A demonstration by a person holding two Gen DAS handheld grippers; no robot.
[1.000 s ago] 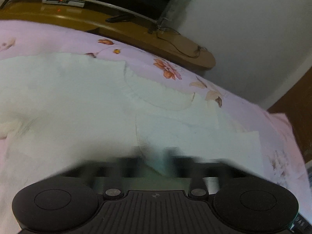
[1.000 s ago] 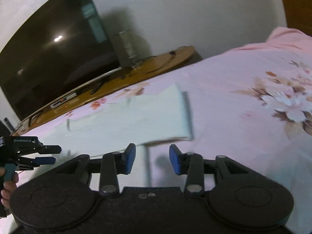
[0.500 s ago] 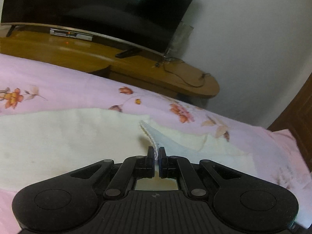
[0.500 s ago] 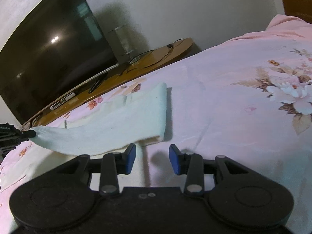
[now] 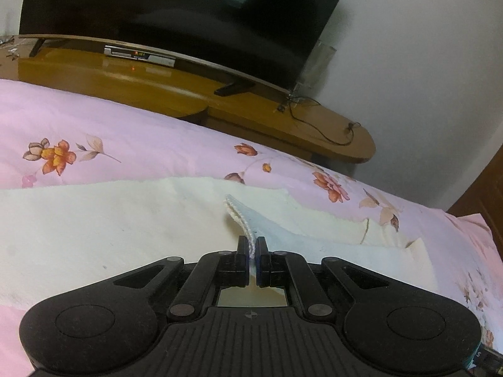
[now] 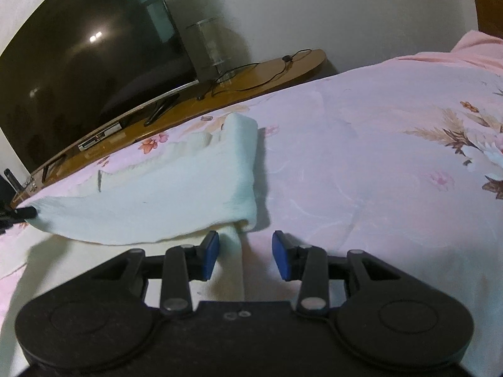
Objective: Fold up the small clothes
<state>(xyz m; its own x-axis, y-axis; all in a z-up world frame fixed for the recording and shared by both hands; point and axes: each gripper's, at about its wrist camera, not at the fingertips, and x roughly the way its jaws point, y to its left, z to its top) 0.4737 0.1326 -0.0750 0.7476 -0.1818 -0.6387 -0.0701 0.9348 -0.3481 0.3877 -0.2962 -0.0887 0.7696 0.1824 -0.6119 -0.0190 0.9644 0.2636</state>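
Note:
A small cream-white garment [image 5: 94, 229] lies spread on the pink floral bedsheet [image 5: 157, 147]. My left gripper [image 5: 251, 248] is shut on a ribbed edge [image 5: 239, 216] of the garment and holds it lifted above the rest. In the right wrist view the lifted part [image 6: 163, 194] stretches as a flap from the left gripper's tip [image 6: 26, 211] at the far left to a fold [image 6: 248, 172] near my right gripper [image 6: 245, 251]. My right gripper is open and empty, its blue pads [image 6: 210, 253] just above the cloth.
A curved wooden TV stand [image 5: 188, 94] with a large dark TV [image 5: 176, 9], a set-top box [image 5: 138, 56] and a cable [image 5: 323, 125] runs along the bed's far side. A clear cylinder [image 6: 207, 47] stands by the TV. White wall behind.
My left gripper has closed on the garment's edge and lifted it, pulling the flap over toward the left. The right gripper has stayed open and edged closer to the fold.

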